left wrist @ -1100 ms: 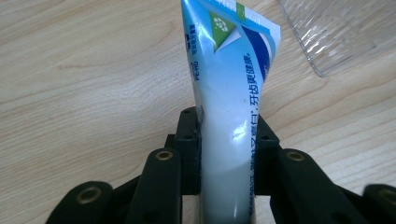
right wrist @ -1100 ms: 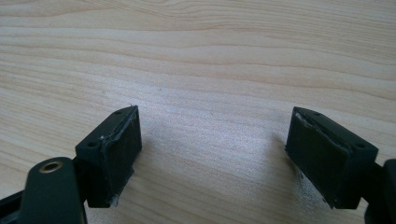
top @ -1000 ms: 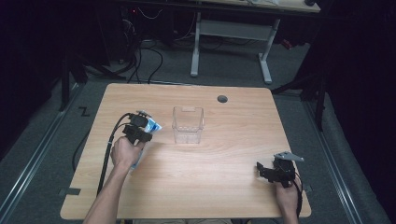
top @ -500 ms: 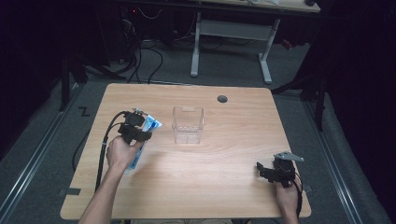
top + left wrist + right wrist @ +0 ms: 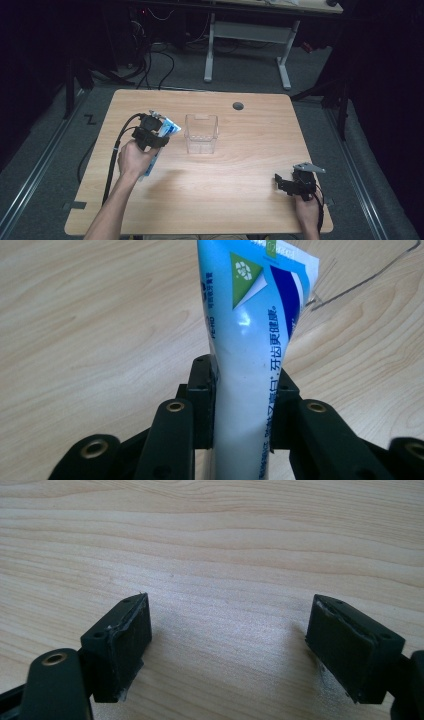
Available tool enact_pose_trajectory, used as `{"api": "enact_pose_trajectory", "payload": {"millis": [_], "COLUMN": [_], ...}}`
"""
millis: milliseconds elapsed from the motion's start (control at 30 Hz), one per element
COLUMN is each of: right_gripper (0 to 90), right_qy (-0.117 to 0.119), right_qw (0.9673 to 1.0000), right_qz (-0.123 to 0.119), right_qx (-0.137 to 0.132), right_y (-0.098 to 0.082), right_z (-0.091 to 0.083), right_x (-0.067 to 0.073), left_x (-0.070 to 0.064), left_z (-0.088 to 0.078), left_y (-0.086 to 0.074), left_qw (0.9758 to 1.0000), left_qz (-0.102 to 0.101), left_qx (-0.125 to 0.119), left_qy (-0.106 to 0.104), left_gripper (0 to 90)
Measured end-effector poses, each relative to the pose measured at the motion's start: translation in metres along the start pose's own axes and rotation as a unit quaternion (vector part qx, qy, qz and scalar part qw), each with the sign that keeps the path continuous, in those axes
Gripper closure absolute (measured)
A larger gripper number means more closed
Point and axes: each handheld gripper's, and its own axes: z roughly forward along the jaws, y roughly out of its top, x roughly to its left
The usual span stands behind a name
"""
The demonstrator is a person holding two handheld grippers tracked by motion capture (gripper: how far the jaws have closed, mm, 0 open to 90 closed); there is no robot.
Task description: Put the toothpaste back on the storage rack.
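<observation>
A blue and white toothpaste tube (image 5: 255, 325) stands between the jaws of my left gripper (image 5: 243, 390), which is shut on its lower body, with the flat crimped end pointing away. In the high view the left gripper (image 5: 157, 134) holds the tube (image 5: 170, 128) above the table's left half, just left of a clear plastic container (image 5: 201, 134). The tube's other end sticks out below the hand. My right gripper (image 5: 282, 182) rests near the front right corner, and its pads (image 5: 125, 640) are wide apart over bare wood.
The wooden table (image 5: 240, 200) has a round cable hole (image 5: 238, 106) near its far edge. A black cable (image 5: 112, 160) trails from the left gripper off the table's left side. A desk frame (image 5: 247, 45) stands on the floor beyond.
The left hand has lifted the toothpaste tube a little higher off the table and drifted slightly. The right gripper has stayed where it was.
</observation>
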Motion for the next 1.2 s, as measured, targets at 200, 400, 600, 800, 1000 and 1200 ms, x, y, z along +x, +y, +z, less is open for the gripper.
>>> {"api": "enact_pose_trajectory", "payload": {"millis": [200,400,600,800,1000,1200], "right_gripper": [18.1,18.1,18.1,18.1,18.1,18.1], "right_qy": [0.000,0.000,0.000,0.000,0.000,0.000], "right_qw": [1.0000,1.0000,1.0000,1.0000,1.0000,1.0000], "right_qz": [0.001,0.001,0.001,0.002,0.002,0.002], "right_qx": [0.000,0.000,0.000,0.000,0.000,0.000], "right_y": [0.000,0.000,0.000,0.000,0.000,0.000], "right_z": [0.000,0.000,0.000,0.000,0.000,0.000], "right_x": [0.000,0.000,0.000,0.000,0.000,0.000], "left_x": [-0.005,-0.015,-0.023,-0.030,-0.034,-0.043], "left_z": [-0.002,-0.005,-0.006,-0.011,-0.014,-0.015], "left_y": [0.009,0.019,0.031,0.045,0.058,0.071], "left_qw": [0.9988,0.9977,0.9959,0.9922,0.9886,0.9864], "left_qz": [-0.011,-0.001,0.005,0.009,0.011,0.022], "left_qx": [-0.030,-0.043,-0.061,-0.095,-0.121,-0.137], "left_qy": [-0.038,-0.053,-0.066,-0.081,-0.089,-0.088], "left_gripper": [71.5,72.1,72.5,72.9,73.1,73.2]}}
